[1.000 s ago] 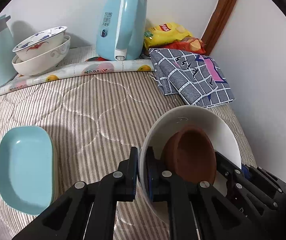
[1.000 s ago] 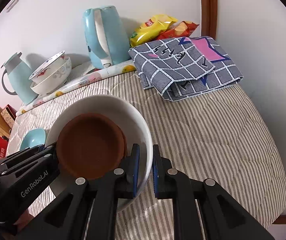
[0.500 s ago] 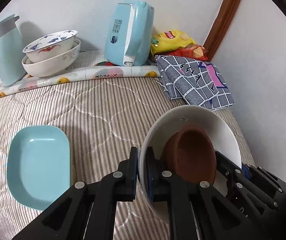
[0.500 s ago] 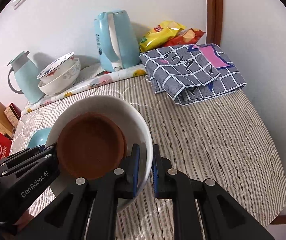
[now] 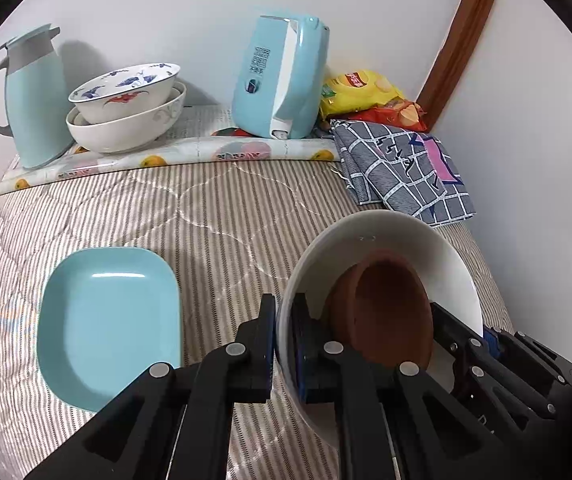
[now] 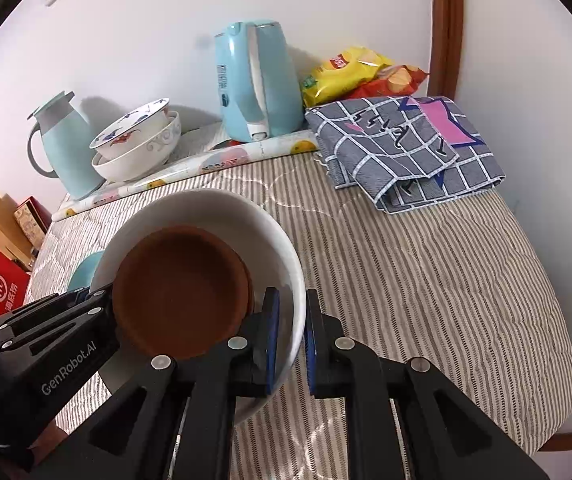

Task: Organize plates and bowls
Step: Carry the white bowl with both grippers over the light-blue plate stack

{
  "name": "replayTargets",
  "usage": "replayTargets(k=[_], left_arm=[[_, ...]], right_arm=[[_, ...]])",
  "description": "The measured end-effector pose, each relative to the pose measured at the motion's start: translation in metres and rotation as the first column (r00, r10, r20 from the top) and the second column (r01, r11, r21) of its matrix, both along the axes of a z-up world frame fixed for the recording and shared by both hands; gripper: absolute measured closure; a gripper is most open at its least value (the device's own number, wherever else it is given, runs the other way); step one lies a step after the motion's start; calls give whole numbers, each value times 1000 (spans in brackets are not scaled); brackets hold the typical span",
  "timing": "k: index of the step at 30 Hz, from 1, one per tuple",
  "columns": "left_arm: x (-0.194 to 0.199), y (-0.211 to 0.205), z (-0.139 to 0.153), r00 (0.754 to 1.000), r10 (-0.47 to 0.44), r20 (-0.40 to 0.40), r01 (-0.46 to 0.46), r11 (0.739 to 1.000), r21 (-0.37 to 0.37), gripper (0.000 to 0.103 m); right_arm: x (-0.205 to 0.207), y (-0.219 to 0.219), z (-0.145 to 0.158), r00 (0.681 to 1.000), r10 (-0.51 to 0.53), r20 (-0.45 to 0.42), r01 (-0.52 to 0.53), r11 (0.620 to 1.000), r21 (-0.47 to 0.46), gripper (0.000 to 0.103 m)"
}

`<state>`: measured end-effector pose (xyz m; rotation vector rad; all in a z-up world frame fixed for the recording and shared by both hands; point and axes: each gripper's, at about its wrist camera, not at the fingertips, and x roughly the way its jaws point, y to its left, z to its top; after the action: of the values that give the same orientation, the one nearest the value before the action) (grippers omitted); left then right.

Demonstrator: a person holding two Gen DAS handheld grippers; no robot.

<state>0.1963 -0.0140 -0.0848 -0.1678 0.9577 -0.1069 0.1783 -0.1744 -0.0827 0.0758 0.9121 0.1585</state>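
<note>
A striped quilted bed fills both views, carrying everything from its far edge against the wall to the near corner. Low in the frame, right of centre in the left wrist view, a large white bowl is held tilted above the quilt, with a brown bowl nested inside it. The left gripper has its jaws pinching the white bowl's near rim; in the right wrist view the right gripper has its jaws pinching the opposite rim, one finger inside the wall and one outside. At lower left of the left wrist view a pale blue rectangular plate lies flat on the quilt, well apart from the held bowls. Along the top of the frame stand a light blue electric kettle at centre and a light blue thermal jug at upper left, both on a fruit-patterned mat. Between them a flower-painted bowl sits stacked in a white bowl with grey scrollwork. At upper right a folded grey checked cloth lies beside a yellow crisp packet.
</note>
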Motion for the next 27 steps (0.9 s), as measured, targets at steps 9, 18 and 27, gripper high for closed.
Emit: replayTargets(k=[9,18,27], left_arm=[[-2,13,7,1000,18,15,-18,1000,-3,94],[-3,26,10,999,31,22,-31,1000,-5,94],[-6,40,14,998,47,35,-47,999,-3,94]], right_arm=[[-2,15,5,1000,19,15,-19,1000,-8,92],[-2,26,8,999,33,22,-33,999,-7,92],[-2,40,13,998,50,35,-50,999,-9,92]])
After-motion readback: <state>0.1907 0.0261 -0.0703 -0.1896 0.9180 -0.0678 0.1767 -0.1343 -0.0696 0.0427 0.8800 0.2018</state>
